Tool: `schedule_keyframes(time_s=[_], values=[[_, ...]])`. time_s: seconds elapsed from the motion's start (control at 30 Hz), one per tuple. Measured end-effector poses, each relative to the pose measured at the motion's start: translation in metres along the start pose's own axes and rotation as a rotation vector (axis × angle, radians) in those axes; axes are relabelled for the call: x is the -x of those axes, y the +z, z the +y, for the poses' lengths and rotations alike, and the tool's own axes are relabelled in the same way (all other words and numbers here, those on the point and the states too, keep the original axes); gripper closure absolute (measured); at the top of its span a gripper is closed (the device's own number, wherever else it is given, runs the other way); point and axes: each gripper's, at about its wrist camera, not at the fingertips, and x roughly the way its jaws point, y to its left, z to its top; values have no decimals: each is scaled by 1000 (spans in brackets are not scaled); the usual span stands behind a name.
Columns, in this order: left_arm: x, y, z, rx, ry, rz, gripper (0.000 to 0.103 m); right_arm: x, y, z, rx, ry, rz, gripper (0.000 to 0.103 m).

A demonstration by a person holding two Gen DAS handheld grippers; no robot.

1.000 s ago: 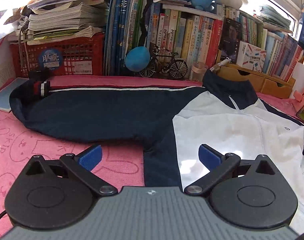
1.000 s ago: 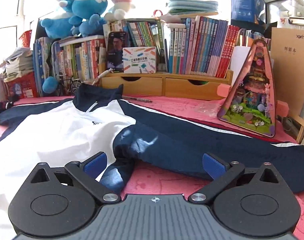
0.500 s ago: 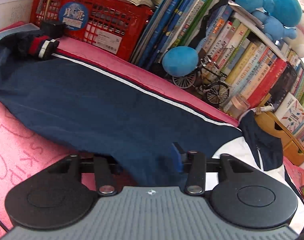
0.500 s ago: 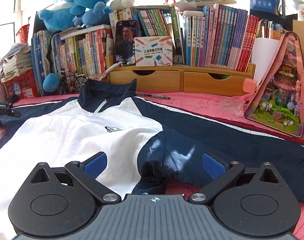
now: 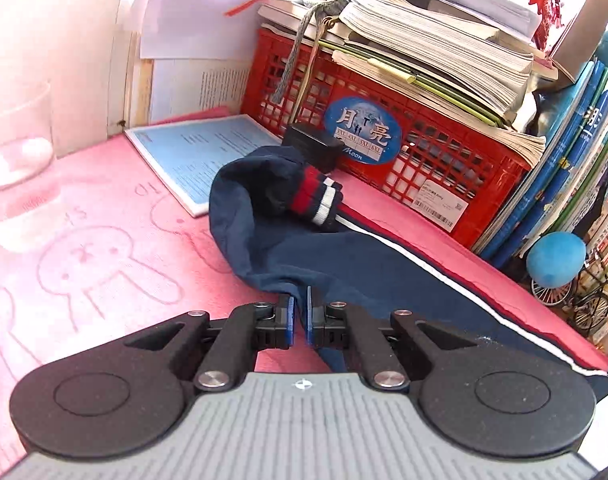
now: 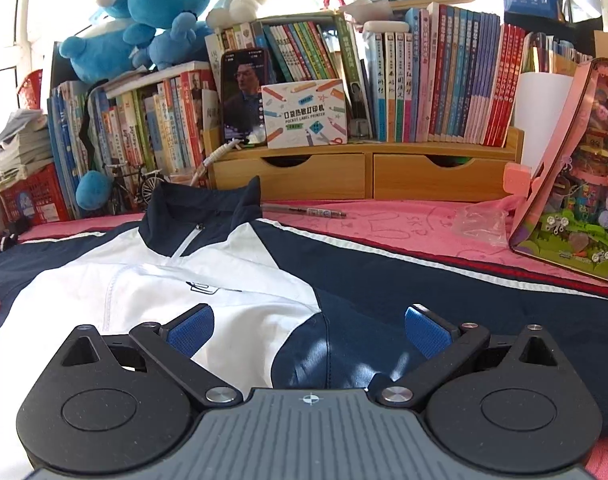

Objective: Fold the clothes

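Pinching a fold of the navy sleeve (image 5: 344,264) is what my left gripper (image 5: 299,314) is doing right now: its blue pads are closed to a thin slit, and the lower edge of the fabric is running down between them, so I am reading that as a grip on the cloth and not an empty squeeze. The striped cuff (image 5: 318,196) is lying further out, curled back on itself near the red crate (image 5: 424,152), with a blue booklet (image 5: 208,156) just beside the sleeve's end and a glass (image 5: 18,160) standing well apart on the pink cloth (image 5: 84,248).

My right gripper (image 6: 310,330) is hanging over the jacket (image 6: 176,288) with its jaws standing wide apart, holding nothing; white chest panel is showing under one pad and navy fabric under the other. The jacket is lying face up, collar towards the wooden drawers (image 6: 364,176), both sleeves stretched out to the sides, the other sleeve (image 6: 484,280) running off past the pink toy house (image 6: 576,200).

I am judging the fold as barely begun. Neither sleeve is lying across the body yet, and the body itself is spread flat. Carrying this sleeve inward over the chest, doing likewise on the far side, then doubling the body are all remaining, as far as I am able to tell.
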Motion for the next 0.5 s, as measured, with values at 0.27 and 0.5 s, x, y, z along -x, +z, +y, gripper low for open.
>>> schedule_keyframes(time_s=[0.27, 0.5], values=[[67, -12, -74, -412, -295, -111, 6, -89, 62, 18, 71, 49, 60, 0], [39, -38, -193, -708, -587, 7, 0, -182, 74, 23, 65, 95, 230, 0]])
